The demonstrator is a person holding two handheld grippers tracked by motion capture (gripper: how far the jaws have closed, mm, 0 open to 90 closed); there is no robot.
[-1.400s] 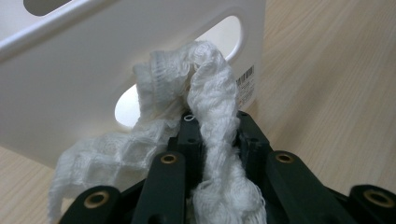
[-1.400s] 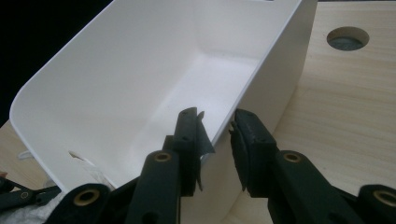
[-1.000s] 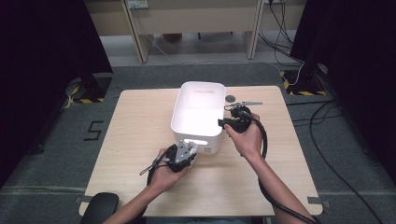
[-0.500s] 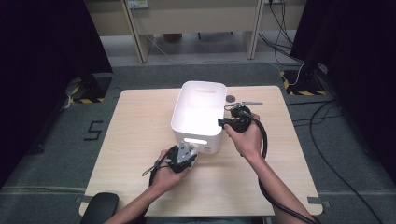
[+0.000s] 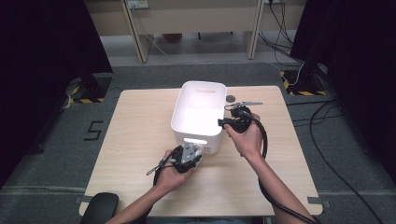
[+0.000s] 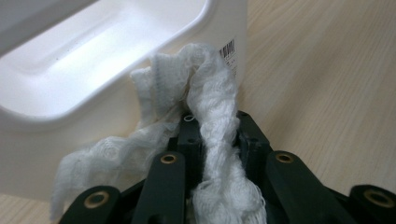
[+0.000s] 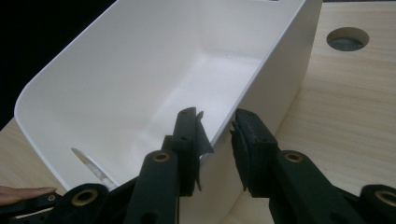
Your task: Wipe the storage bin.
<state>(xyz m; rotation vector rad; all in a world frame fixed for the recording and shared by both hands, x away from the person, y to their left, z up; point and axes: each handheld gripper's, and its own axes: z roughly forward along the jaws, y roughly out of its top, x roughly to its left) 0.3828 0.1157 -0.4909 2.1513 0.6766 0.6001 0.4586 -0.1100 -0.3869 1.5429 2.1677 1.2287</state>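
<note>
left gripper: fingers closed on white lace cloth, at near wall of white bin | cloth: bunched between fingers, touching bin's outer wall | right gripper: fingers half apart, astride right rim of bin, one inside, one outside, pressing not clear | bin: on wooden counter

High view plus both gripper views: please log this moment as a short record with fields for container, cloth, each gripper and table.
container: white bin, upright, nothing seen inside
cloth: white lace cloth, outside the bin at its near wall
left gripper: shut on the cloth
right gripper: jaws astride the bin's right rim, grip unclear
table: light wood, round hole beyond the bin
</note>
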